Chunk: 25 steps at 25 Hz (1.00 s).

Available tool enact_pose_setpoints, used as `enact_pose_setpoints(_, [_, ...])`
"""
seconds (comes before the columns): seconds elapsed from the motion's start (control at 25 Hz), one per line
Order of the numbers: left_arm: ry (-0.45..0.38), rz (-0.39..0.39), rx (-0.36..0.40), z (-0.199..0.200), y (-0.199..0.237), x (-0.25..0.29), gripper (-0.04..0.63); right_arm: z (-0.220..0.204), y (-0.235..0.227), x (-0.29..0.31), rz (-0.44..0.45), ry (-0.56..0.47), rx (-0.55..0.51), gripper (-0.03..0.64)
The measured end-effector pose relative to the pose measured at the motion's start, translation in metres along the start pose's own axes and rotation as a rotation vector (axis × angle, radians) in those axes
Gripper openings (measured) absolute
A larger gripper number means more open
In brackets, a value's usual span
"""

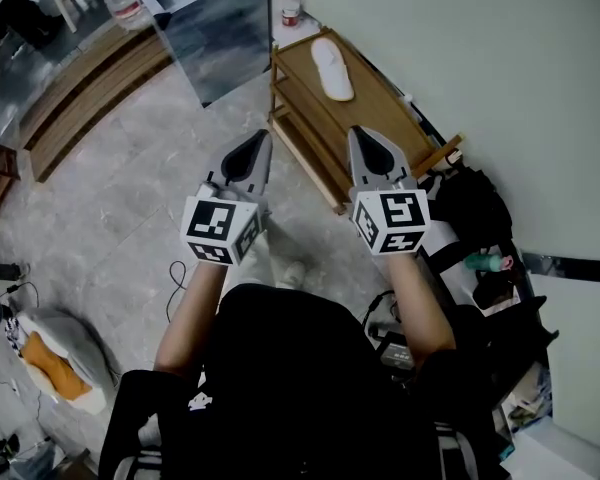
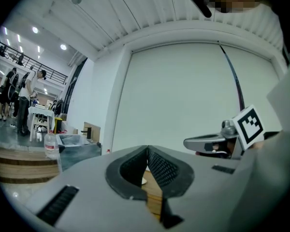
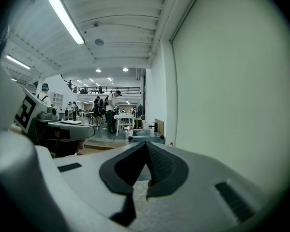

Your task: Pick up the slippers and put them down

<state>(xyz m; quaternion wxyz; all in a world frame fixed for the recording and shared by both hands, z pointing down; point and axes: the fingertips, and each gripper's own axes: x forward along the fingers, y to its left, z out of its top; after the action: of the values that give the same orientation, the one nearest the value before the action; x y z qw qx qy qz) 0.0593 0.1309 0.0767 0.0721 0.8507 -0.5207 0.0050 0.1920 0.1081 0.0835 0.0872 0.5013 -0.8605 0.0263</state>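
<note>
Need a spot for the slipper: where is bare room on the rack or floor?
The rack's top shelf is bare between the white slipper and its near end. The floor left of the rack, up to the wooden steps, is open. Right of the rack, black bags crowd the wall.

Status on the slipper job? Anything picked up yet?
Done: nothing that shows. One white slipper lies on the top shelf of the wooden rack, with no gripper on it. In hand: nothing. The left gripper and right gripper are both shut, empty and short of the slipper. Left: open, grip, lift, set down. No second slipper is visible.
</note>
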Motion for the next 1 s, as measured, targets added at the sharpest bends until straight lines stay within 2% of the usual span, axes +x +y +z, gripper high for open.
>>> enact_pose_setpoints(0.12, [-0.054, 0.006, 0.025, 0.004, 0.014, 0.013, 0.005, 0.001, -0.006, 0.016, -0.004, 0.002, -0.001, -0.002])
enact_pose_setpoints(0.24, [-0.065, 0.001, 0.035, 0.005, 0.025, 0.032, 0.005, 0.001, -0.016, 0.034, -0.011, 0.006, 0.004, -0.002])
enact_pose_setpoints(0.44, [-0.008, -0.019, 0.004, 0.004, 0.046, 0.062, 0.005, 0.005, -0.028, 0.071, -0.021, 0.015, 0.009, -0.002])
enact_pose_setpoints(0.76, [-0.012, -0.031, -0.002, 0.015, 0.102, 0.121, 0.005, 0.01, -0.045, 0.147, -0.033, 0.037, 0.02, -0.002])
enact_pose_setpoints(1.0, [0.042, -0.074, -0.003, 0.022, 0.14, 0.162, 0.005, 0.022, -0.055, 0.201, -0.055, 0.055, 0.028, -0.002])
